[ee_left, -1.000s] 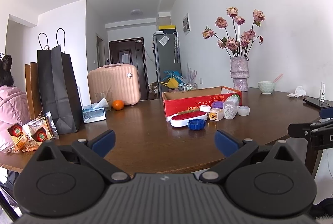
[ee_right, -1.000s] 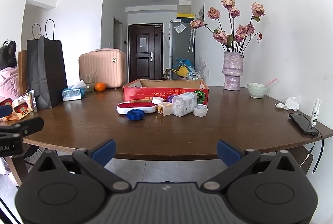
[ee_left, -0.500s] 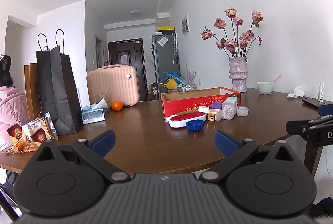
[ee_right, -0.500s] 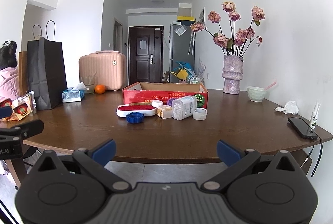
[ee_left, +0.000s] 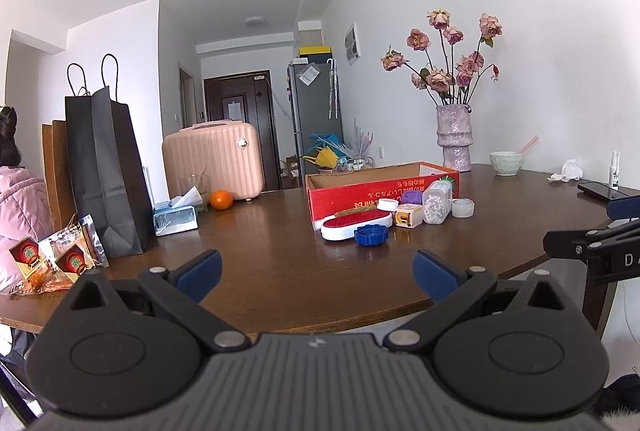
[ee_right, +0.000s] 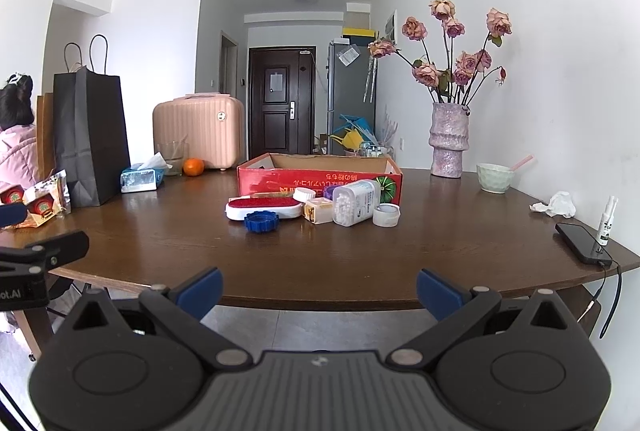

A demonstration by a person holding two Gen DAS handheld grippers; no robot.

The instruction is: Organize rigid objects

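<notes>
On the brown tabletop (ee_right: 280, 255), a red box (ee_right: 320, 177) sits mid-surface with small items clustered before it, while both tongs, left (ee_left: 316, 273) and right (ee_right: 319, 289), hover wide and empty off the near edge.

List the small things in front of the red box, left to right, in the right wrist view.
Red-topped brush → blue cap → yellow-white cube → clear bottle of white beads → roll of tape.
</notes>
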